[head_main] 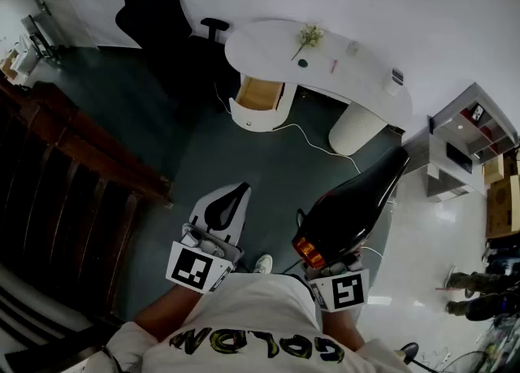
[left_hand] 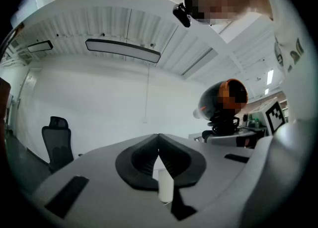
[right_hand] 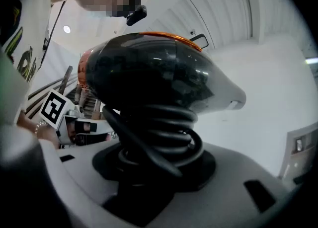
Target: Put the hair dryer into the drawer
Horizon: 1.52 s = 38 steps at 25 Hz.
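Right tongs (right_hand: 155, 180) round hair dryer (right_hand: 149, 75); wide floor (head_main: 268, 160) before open drawer (head_main: 258, 95)

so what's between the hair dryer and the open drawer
In the head view, only dark floor with a white cable across it separates the hair dryer from the drawer.

- black office chair (head_main: 154, 10), just left of the curved white tabletop (head_main: 357, 71)
- small sprig of pale flowers (head_main: 308, 36) sitting on it
- white cubby shelf unit (head_main: 467, 140), far right
- dark wooden railing (head_main: 73, 152), left edge
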Tool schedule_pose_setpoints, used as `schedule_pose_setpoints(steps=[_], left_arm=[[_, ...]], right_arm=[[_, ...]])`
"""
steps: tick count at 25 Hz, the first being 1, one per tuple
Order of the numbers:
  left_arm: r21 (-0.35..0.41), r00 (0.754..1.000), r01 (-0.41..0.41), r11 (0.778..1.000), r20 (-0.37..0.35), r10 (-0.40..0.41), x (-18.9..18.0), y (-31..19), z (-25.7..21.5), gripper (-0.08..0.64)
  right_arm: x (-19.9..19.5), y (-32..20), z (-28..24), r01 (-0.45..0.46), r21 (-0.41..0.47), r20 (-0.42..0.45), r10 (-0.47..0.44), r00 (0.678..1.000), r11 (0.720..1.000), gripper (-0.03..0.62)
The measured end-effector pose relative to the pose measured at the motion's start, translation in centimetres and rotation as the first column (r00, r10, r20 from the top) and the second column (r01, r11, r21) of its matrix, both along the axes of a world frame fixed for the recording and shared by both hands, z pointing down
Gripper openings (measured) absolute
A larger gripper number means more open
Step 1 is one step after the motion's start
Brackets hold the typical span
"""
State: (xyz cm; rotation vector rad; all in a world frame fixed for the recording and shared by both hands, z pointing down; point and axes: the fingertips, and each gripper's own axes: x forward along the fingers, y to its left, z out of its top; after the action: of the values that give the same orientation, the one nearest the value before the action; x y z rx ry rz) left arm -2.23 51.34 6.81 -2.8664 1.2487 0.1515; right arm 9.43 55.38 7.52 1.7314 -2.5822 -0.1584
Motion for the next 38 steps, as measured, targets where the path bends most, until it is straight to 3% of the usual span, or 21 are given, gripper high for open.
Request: schedule_pose_setpoints(steps=[8, 16, 38], left_arm=[[-0.016, 1.0, 0.024, 1.0, 0.001, -0.024, 3.1, 0.0, 0.8, 0.012], [-0.01, 0.999, 0.036, 0.999, 0.003, -0.036, 3.2, -3.2, 0.9, 0.012], [-0.021, 1.0, 0.015, 1.0, -0.016, -0.015, -6.3, -21.5, -0.1, 0.012]], right_arm=[[3.5, -0.3, 0.1, 0.032, 0.026, -0.027, -0.031, 0.999, 0.999, 0.232], [3.3, -4.0, 0.6, 0.049, -0.003, -0.012, -0.049, 0.999, 0.999, 0.232], [-6.5, -22.3, -1.0, 0.036, 0.001, -0.011, -0.036, 0.999, 0.999, 0.232]])
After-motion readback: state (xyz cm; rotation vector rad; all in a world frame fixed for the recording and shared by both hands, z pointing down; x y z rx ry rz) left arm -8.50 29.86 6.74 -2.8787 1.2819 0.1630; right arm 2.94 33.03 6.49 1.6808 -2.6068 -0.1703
